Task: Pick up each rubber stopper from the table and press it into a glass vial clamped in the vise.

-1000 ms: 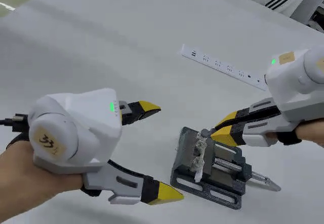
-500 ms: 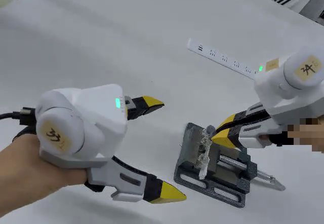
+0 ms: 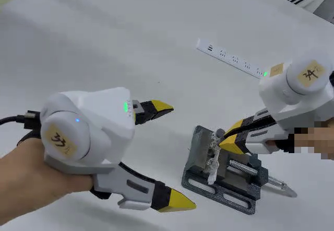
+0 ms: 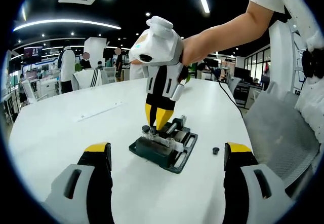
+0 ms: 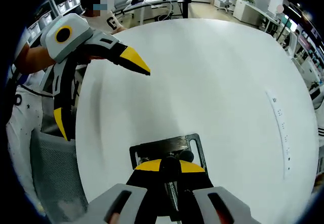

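Okay, right gripper (image 3: 225, 138): jaws drawn nearly together, yellow tips angled down onto the top of the vise (image 3: 224, 192), at the far end of its clamp line. In the right gripper view something dark sits between the tips. Cannot tell if they pinch it or just press on it.

Right at the tips, touching or just beside them, a grey rubber stopper (image 3: 220, 133) sits atop the farthest of the glass vials (image 3: 213, 152). The vials stand upright in a row between the vise's two blocks. The nearer ones are too small and clear to read.

Left gripper (image 3: 172, 155): jaws spread wide with bare table between them, hovering left of the vise, pointed toward it and well apart from it. It is gripped in the person's left hand (image 3: 26, 184), with "33" on a round label on its white body. In the left gripper view the vise sits centred between the two yellow tips, with the right gripper coming down on it from above.

A loose stopper (image 4: 215, 150), small and dark, lies on the table (image 3: 104, 43) near the vise but not touching it, to the vise's right in the left gripper view.

The vise's dark slotted base lies flat on the white table. Its screw handle (image 3: 274, 181) sticks out on the side under the right gripper. A white power strip (image 3: 232, 64) lies beyond the vise, well apart from it. Farther past the vise, the left gripper view shows an office with chairs and people, blurred.
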### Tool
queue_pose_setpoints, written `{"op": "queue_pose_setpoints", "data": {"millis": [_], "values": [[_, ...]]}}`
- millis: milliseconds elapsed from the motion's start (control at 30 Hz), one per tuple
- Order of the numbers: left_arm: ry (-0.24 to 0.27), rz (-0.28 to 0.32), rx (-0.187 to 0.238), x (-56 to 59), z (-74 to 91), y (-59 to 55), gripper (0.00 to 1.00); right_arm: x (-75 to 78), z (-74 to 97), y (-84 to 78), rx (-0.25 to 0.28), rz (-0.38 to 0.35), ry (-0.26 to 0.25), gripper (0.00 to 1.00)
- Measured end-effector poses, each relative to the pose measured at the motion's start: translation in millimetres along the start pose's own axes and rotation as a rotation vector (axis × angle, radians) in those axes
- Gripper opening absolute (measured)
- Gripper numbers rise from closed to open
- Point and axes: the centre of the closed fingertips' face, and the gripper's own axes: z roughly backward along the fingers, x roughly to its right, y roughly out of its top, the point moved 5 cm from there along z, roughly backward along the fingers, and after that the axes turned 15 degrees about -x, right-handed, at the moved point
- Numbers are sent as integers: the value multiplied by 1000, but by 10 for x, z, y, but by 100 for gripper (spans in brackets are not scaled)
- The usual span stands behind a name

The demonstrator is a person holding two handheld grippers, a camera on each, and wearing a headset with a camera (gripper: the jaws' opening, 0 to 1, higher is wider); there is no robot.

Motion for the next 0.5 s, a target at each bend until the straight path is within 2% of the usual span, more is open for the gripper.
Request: {"op": "queue_pose_setpoints", "data": {"millis": [167, 500], "values": [[-4, 1, 3, 18, -7, 10, 91, -4, -24, -3, -22, 17, -10, 5], [-8, 3, 3, 15, -17, -11, 91, 3, -39, 1, -34, 22, -12, 5]]}}
